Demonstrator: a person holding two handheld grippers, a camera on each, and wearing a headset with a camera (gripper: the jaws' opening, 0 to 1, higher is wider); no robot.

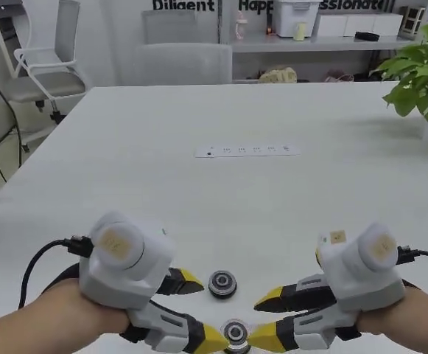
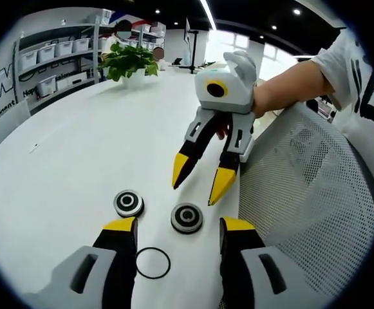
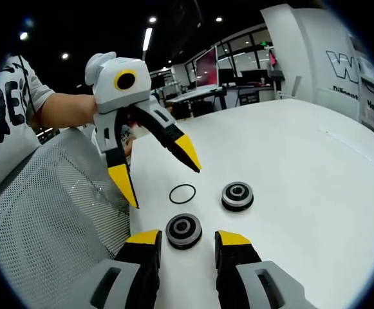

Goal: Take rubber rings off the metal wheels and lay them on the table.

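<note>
Two metal wheels with dark rims lie on the white table (image 1: pixel 199 192) near its front edge. The nearer wheel (image 1: pixel 235 332) (image 2: pixel 187 217) (image 3: pixel 183 230) sits between the yellow tips of both grippers. The other wheel (image 1: pixel 222 283) (image 2: pixel 129 203) (image 3: pixel 237 196) lies a little farther in. A thin black rubber ring (image 2: pixel 153 262) (image 3: pixel 183 193) lies flat on the table under the left gripper's jaws. My left gripper (image 1: pixel 205 310) (image 2: pixel 179 225) (image 3: pixel 158 172) is open. Facing it, my right gripper (image 1: pixel 264 319) (image 3: pixel 188 237) (image 2: pixel 201 181) is open too. Neither holds anything.
A white power strip (image 1: pixel 247 150) lies mid-table. A potted plant (image 1: pixel 420 70) stands at the far right edge. A mesh chair back (image 2: pixel 302 193) (image 3: pixel 51 206) is just behind the table's front edge. Chairs (image 1: pixel 184 63) stand at the far side.
</note>
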